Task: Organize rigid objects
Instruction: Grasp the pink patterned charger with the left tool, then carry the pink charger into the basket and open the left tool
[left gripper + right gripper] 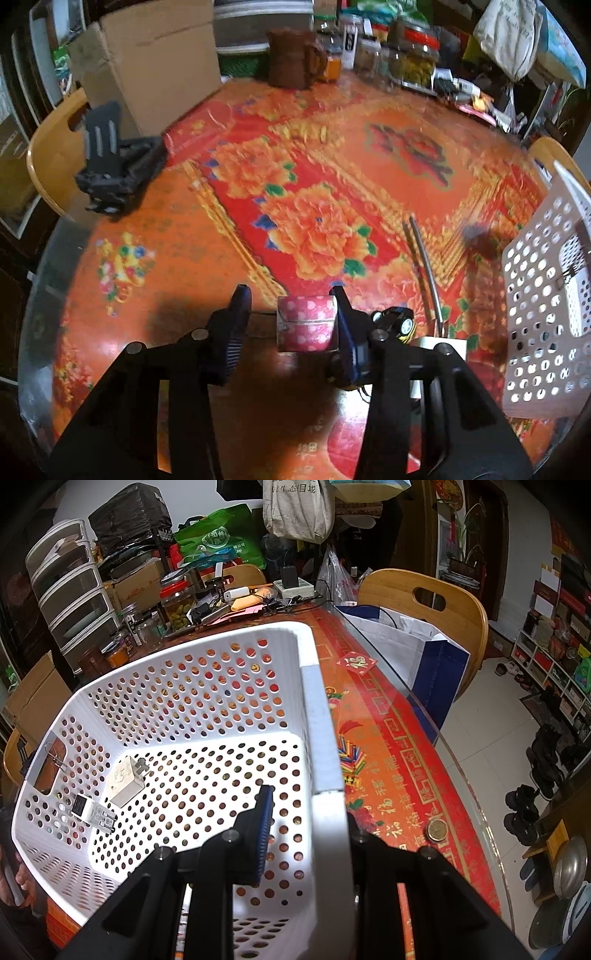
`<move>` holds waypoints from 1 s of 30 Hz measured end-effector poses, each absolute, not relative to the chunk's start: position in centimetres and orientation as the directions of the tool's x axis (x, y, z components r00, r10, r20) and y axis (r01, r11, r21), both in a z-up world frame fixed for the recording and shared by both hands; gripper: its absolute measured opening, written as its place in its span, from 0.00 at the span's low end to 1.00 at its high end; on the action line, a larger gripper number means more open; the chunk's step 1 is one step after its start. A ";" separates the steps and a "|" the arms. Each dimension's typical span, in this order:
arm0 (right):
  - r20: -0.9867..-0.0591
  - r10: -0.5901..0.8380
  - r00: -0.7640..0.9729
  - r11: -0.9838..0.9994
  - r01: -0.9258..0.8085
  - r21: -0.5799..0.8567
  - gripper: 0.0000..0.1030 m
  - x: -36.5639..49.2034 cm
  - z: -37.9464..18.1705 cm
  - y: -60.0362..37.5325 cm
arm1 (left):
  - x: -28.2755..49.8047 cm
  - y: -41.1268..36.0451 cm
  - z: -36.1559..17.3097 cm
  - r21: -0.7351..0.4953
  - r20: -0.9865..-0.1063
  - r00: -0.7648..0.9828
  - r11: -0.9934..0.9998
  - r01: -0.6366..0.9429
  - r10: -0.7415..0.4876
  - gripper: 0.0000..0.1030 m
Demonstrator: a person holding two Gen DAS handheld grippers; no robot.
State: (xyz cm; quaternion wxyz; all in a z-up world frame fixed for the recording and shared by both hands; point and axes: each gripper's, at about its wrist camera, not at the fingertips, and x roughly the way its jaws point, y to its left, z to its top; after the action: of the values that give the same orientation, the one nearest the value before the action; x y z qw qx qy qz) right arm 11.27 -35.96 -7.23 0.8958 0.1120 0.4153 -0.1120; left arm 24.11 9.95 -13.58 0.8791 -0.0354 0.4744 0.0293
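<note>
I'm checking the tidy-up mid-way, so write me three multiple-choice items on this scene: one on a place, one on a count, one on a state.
1. Where is the pink dotted box?
A. In the basket
B. On the table, between the left gripper's fingers
C. On top of the cardboard carton

2. How many white plug adapters lie in the white basket?
A. One
B. Two
C. Four

3. How is the right gripper?
A. Open above the table
B. Shut on the basket's wall
C. Shut on a coin

Answers:
1 B: the left wrist view shows the box on the cloth with a finger on each side, one still apart from it.
2 B: one adapter and another lie on the basket's floor.
3 B: the perforated wall runs between its fingers.
</note>
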 end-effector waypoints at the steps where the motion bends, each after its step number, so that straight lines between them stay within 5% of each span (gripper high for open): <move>1: -0.769 -0.107 0.630 0.950 0.294 0.108 0.23 11.3 -7.2 -36.0 | 23.9 10.2 -13.1 -0.033 -0.831 0.556 0.996 -0.088 0.022 0.40; 20: -0.766 -0.097 0.635 0.953 0.282 0.113 0.24 11.4 -7.3 -36.0 | 20.8 1.4 -1.4 0.084 -0.713 0.701 0.992 0.089 -0.002 0.40; 30: -0.762 -0.094 0.641 0.950 0.287 0.124 0.24 11.4 -7.3 -36.1 | 18.6 -15.8 -0.2 0.337 -0.700 0.714 0.866 0.369 -0.032 0.40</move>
State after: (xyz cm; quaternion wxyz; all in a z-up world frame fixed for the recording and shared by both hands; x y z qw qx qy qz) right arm 11.35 -36.12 -7.28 0.8981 0.1175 0.4103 -0.1058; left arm 18.57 -15.85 -0.16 0.8958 0.2331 0.3614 -0.1121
